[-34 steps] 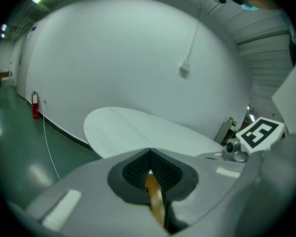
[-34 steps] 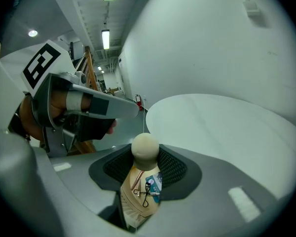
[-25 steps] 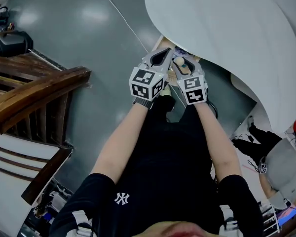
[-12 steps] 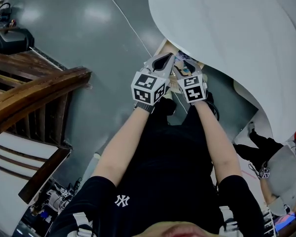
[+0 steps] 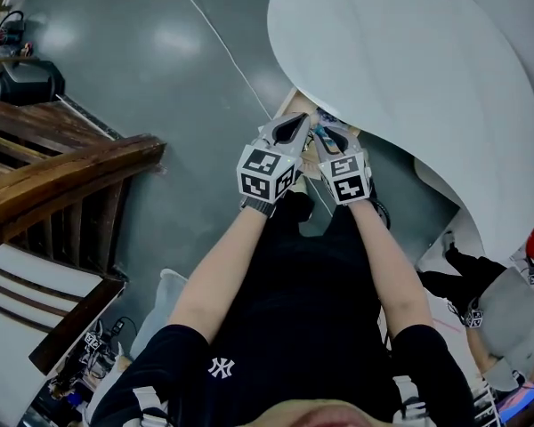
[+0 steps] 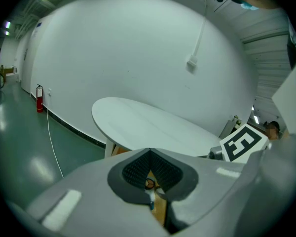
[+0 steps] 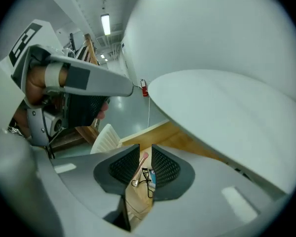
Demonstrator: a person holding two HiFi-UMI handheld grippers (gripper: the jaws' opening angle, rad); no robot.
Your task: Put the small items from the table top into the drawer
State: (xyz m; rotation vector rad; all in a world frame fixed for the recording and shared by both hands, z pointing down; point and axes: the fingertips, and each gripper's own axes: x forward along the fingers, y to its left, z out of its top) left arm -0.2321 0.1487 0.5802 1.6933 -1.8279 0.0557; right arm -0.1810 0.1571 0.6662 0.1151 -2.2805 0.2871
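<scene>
Wooden drawer (image 7: 137,201) sits under both tongs. Left gripper (image 6: 149,151) is pinched together, empty. Right gripper (image 7: 145,154) has just been closing, jaws apart, with a pink stick (image 7: 141,162) lying past the gap.

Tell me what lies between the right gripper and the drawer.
Right gripper view: the right gripper pinches nothing; its jaws have just been closing but stand apart. Beyond them a pink-tipped stick and black wire loop lie in the drawer.
</scene>
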